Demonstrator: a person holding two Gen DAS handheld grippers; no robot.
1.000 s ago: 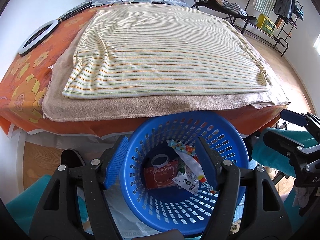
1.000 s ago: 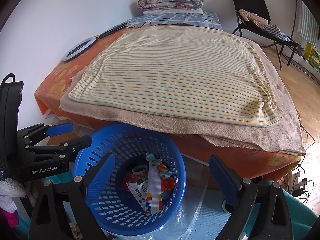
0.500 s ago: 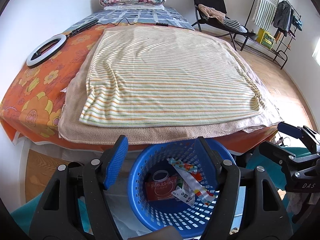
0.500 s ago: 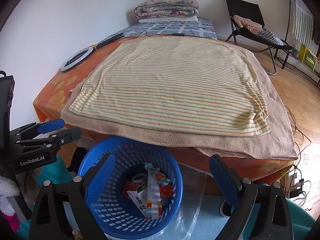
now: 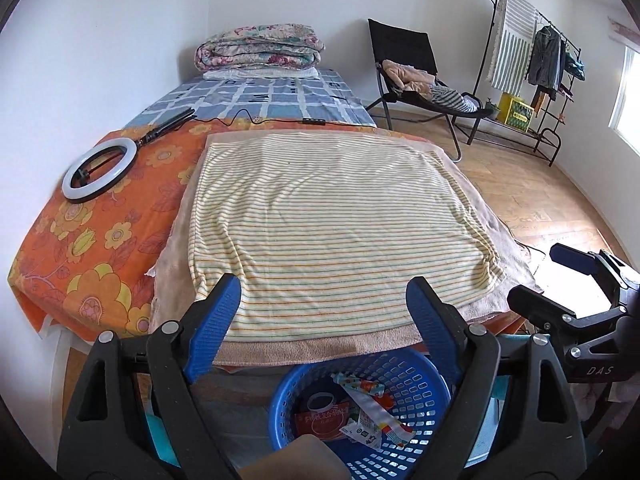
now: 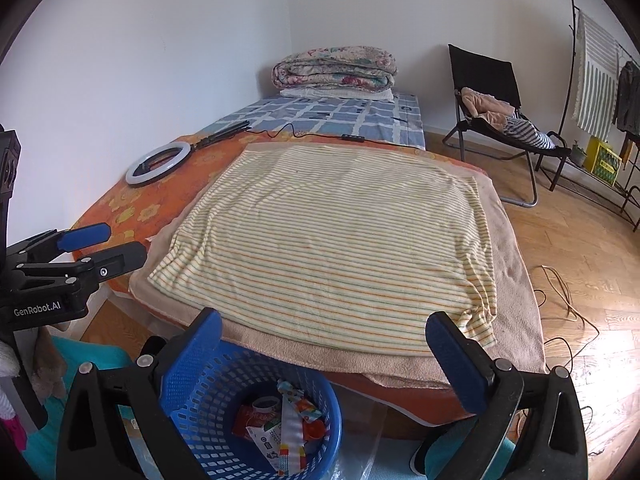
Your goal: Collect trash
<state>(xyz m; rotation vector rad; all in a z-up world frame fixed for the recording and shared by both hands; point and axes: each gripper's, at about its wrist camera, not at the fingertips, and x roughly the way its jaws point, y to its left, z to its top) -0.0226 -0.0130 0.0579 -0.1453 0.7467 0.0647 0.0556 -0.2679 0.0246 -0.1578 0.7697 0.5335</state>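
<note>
A blue plastic basket stands on the floor at the foot of the bed and also shows in the right wrist view. It holds trash: a red wrapper, a striped wrapper and white packets. My left gripper is open and empty, held above the basket and the bed's near edge. My right gripper is open and empty, to the right of the left one. Each gripper shows at the edge of the other's view.
The bed carries a striped towel over a beige one, an orange flowered sheet, a ring light with its cable, and folded quilts. A black chair, a clothes rack and floor cables stand to the right.
Both grippers have risen and tilted up away from the basket. The basket has dropped to the bottom of both views and more of the room shows.
</note>
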